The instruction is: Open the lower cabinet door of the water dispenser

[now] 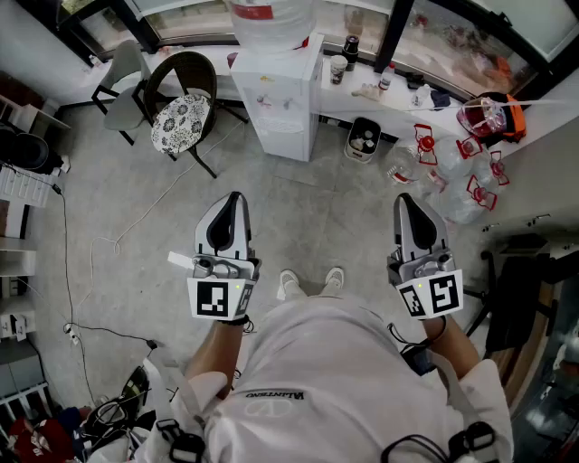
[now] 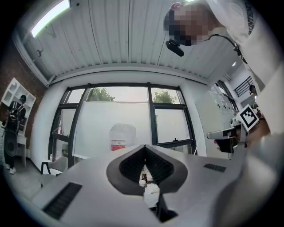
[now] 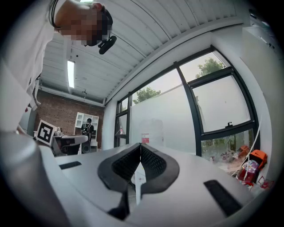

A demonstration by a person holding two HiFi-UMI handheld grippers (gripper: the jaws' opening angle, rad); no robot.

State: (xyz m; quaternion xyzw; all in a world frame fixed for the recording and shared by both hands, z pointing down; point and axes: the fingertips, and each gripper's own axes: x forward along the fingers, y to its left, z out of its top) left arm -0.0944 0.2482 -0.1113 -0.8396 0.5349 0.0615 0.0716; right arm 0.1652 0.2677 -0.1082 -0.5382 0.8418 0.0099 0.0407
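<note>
The white water dispenser (image 1: 288,99) stands against the window wall, a clear bottle (image 1: 271,20) on top and its lower cabinet door (image 1: 282,137) closed. Both grippers hover at waist height, well short of it. My left gripper (image 1: 234,201) is shut with nothing between its tips; in the left gripper view the left gripper (image 2: 145,150) points at the bottle (image 2: 123,136). My right gripper (image 1: 403,203) is also shut and holds nothing; in the right gripper view the right gripper (image 3: 140,147) points toward the bottle (image 3: 151,131).
A dark chair with a patterned cushion (image 1: 179,116) stands left of the dispenser, a small bin (image 1: 364,137) to its right. Several empty water bottles (image 1: 443,172) lie on the floor at right. A cable (image 1: 136,222) crosses the grey floor. The person's shoes (image 1: 309,282) show between the grippers.
</note>
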